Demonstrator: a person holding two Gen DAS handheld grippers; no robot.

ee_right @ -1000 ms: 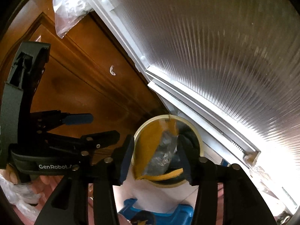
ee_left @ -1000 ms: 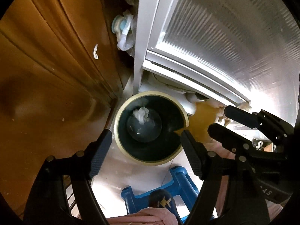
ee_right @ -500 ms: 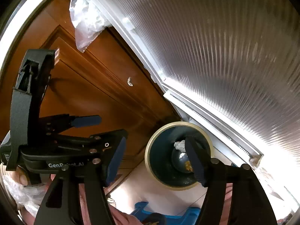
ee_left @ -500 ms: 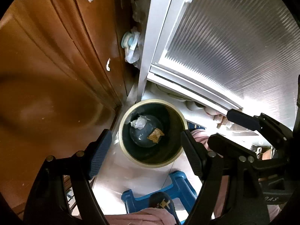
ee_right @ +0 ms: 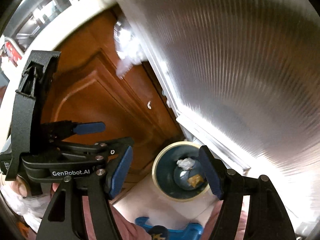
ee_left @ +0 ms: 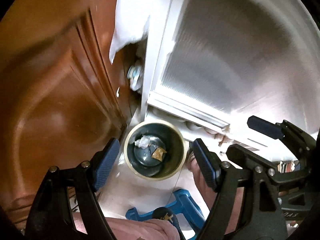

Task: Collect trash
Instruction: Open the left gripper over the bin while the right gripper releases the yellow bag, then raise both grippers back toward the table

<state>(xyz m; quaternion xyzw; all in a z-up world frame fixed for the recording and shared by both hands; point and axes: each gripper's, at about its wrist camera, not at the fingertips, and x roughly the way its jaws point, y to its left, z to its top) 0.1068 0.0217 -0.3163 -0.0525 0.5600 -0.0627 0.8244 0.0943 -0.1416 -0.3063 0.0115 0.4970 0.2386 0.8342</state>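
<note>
A round bin (ee_left: 156, 178) with a cream rim and dark inside stands on the floor in the corner, well below both grippers. Inside it lie a crumpled white paper (ee_left: 143, 141) and a yellow-brown wrapper (ee_left: 158, 153). My left gripper (ee_left: 155, 146) is open and empty, its blue pads framing the bin from above. In the right wrist view the bin (ee_right: 155, 172), paper (ee_right: 186, 163) and wrapper (ee_right: 195, 180) show again. My right gripper (ee_right: 166, 152) is open with nothing between its pads. The left gripper (ee_right: 108, 135) hangs beside it, to its left.
A brown wooden cabinet door (ee_left: 60, 100) rises on the left and a ribbed translucent door panel (ee_left: 240, 60) on the right. A clear plastic bag (ee_left: 130, 20) hangs between them. A blue plastic stool (ee_left: 180, 200) and a pink-clad leg (ee_left: 140, 230) lie below the grippers.
The right gripper opened and the yellow-brown wrapper dropped from it into the bin. Both grippers then rose, so the bin looks smaller and farther below.
</note>
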